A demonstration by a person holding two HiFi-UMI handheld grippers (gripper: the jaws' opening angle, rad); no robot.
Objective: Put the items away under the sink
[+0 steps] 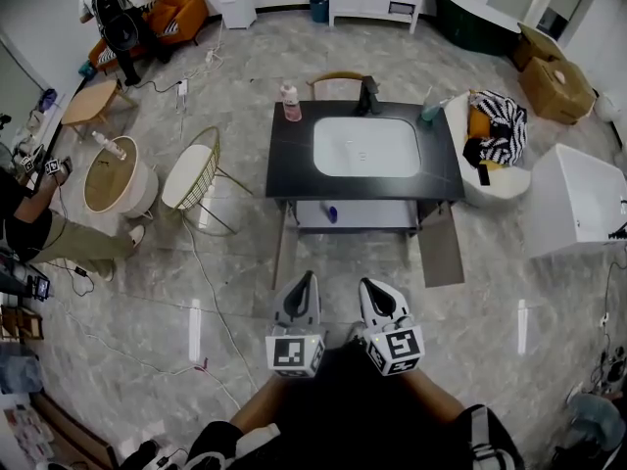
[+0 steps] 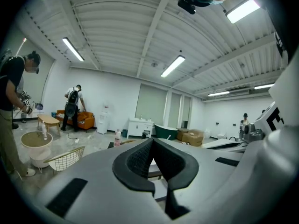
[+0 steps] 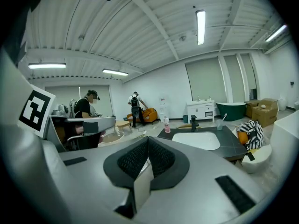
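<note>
The sink cabinet [image 1: 294,155] has a black top, a white basin and a dark faucet [image 1: 368,94]. On the top stand a pink bottle [image 1: 290,103] at the back left and a cup with a toothbrush [image 1: 431,112] at the back right. Both cabinet doors [image 1: 441,246] hang open, and a small blue item [image 1: 331,213] lies on the shelf inside. My left gripper [image 1: 310,278] and right gripper [image 1: 370,285] are shut and empty, side by side close to my body, well short of the cabinet. The right gripper view shows the basin [image 3: 196,140], the pink bottle [image 3: 166,124] and the cup [image 3: 220,123].
A wire-frame stool [image 1: 194,169] and a round white side table [image 1: 110,174] stand left of the cabinet. A white seat with striped cloth [image 1: 500,130] and a white tub [image 1: 578,199] stand on the right. Cables [image 1: 211,302] run over the floor. People stand far left and back.
</note>
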